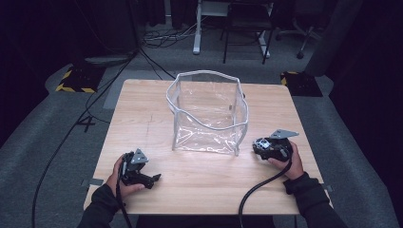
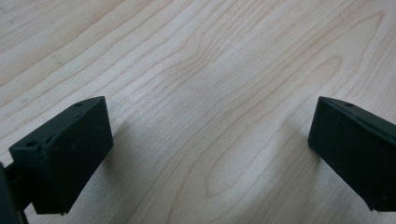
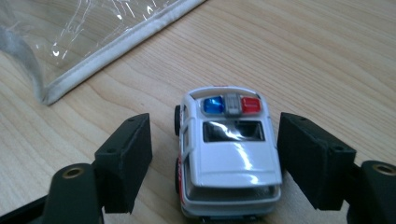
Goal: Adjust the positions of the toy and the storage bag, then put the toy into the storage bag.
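- Right gripper (image 3: 215, 158): jaws parted, one either side of a toy police car (image 3: 227, 154); a gap shows between the left pad and the car's side, and the right pad stands just beside the other side, contact not certain. The car rests on its wheels on the table (image 3: 327, 56) and is not lifted.
- Toy police car: white body, blue and red light bar on the roof, seen from the rear in the right gripper view. In the high view the right gripper (image 1: 271, 147) covers that spot and no car can be made out there.
- Clear bag (image 1: 207, 112): transparent plastic with white piping, standing open at the table's centre. The right gripper view shows its bottom edge (image 3: 116, 46) near the car, beyond its front left corner, not touching it.
- Left gripper (image 2: 210, 154): jaws wide apart, nothing between them, bare wood grain beneath. In the high view it (image 1: 138, 171) sits well apart from the bag, toward the near left corner, held in the left hand (image 1: 119, 178).
- Right hand (image 1: 291, 161): holds its gripper just beside the bag's near right corner.
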`<state>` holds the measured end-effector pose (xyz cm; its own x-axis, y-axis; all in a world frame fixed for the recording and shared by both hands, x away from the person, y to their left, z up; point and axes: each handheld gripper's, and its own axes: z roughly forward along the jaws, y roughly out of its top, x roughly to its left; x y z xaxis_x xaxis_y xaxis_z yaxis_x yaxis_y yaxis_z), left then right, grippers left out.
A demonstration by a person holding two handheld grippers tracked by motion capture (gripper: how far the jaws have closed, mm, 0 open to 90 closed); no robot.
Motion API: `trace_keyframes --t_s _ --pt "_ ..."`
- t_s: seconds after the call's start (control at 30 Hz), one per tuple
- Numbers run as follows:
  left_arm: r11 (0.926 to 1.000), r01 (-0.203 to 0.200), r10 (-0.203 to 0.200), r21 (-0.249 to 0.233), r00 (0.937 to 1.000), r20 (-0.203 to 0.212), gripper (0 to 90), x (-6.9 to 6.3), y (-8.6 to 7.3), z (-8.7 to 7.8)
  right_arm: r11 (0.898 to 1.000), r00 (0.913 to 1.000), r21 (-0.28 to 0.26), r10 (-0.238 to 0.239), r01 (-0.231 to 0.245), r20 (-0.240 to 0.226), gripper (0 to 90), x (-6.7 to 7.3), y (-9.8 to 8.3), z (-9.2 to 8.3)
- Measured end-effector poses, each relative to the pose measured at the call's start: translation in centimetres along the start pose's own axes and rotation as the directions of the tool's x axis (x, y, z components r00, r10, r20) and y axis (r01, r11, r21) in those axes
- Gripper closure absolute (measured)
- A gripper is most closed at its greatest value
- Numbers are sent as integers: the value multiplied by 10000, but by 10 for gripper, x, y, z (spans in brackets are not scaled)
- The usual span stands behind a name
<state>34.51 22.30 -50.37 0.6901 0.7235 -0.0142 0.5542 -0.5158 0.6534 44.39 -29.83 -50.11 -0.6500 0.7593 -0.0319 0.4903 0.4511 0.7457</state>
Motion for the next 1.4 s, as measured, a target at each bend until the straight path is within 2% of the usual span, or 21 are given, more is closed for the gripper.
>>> trace_keyframes --t_s 0.03,0.1,0.2,0.27,0.47,0.63,0.7,0.93,1.13,1.23,1.27,1.4 --pt "10000 -12 12 -4 10000 -23 1 0 0 0 9999 9999 9 152 -152 18 272 1 1 1" --pt "10000 -11 11 -6 10000 -13 1 0 0 0 9999 9999 -21 111 -111 -118 290 -1 1 2" --pt "10000 4 -4 37 10000 68 1 0 0 0 9996 9998 -188 196 -196 -39 447 -2 -1 0" --pt "10000 1 -1 35 10000 52 1 0 0 0 9994 9997 -271 236 -235 49 481 -3 -1 -1" --pt "10000 33 -33 -35 10000 -36 1 0 0 0 9992 9996 -317 240 -236 126 486 -2 -2 -1" --pt "10000 47 -48 28 9997 224 1 0 1 1 9987 9987 -412 306 -289 407 487 -2 -3 -3" --pt "10000 17 -18 34 9998 187 1 1 1 1 9980 9977 -507 401 -373 549 486 -1 -3 -3" --pt "10000 -79 78 35 9998 180 2 1 2 1 9975 9965 -653 301 -250 783 487 0 -4 -5" --pt "10000 -4 4 -5 9998 199 6 1 1 1 9963 9963 -758 452 -396 735 487 -2 -4 -6" --pt "10000 -50 50 14 10000 11 6 1 0 0 9963 9965 -780 416 -359 730 487 -2 -4 -6" --pt "10000 26 -28 90 9999 141 6 0 0 0 9962 9964 -791 429 -371 733 487 -2 -4 -6" --pt "10000 -28 28 22 9999 117 3 1 1 1 9947 9953 -885 587 -518 769 487 -5 -4 -7"
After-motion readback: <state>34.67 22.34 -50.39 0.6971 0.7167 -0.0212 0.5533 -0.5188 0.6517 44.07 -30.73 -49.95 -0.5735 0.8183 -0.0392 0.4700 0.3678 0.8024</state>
